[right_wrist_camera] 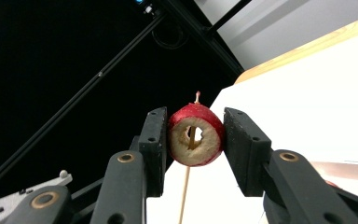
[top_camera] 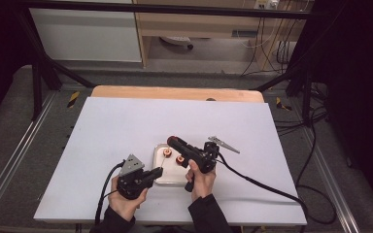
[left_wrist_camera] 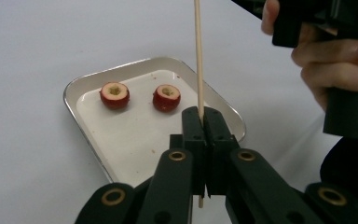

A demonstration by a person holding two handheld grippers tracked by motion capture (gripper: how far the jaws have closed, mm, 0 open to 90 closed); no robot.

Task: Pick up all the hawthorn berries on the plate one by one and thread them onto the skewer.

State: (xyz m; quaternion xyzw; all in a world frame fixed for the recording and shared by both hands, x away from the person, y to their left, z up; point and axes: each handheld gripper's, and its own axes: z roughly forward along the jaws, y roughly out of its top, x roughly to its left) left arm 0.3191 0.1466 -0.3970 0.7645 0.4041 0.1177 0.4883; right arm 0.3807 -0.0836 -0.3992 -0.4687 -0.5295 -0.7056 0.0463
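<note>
My left gripper [top_camera: 156, 171] [left_wrist_camera: 204, 122] is shut on a thin wooden skewer [left_wrist_camera: 198, 56] that stands upright between its jaws, just in front of a small metal tray [left_wrist_camera: 89, 140] [top_camera: 161, 180]. My right gripper [top_camera: 171, 141] [right_wrist_camera: 196, 140] is shut on a cored red fruit [right_wrist_camera: 204, 151], held above the tray. The skewer [right_wrist_camera: 184, 196] runs up through the fruit's hole, and its tip pokes out at the top. Two more cored red fruits [left_wrist_camera: 114, 94] [left_wrist_camera: 166, 97] lie in the tray, also seen from above [top_camera: 166, 153] [top_camera: 179, 159].
A white sheet [top_camera: 126, 131] covers the table, with a wooden edge [top_camera: 175, 93] at the far side. The right hand [left_wrist_camera: 335, 70] is close at the upper right in the left gripper view. Black cables [top_camera: 262, 187] trail off the table's right; a dark frame surrounds it.
</note>
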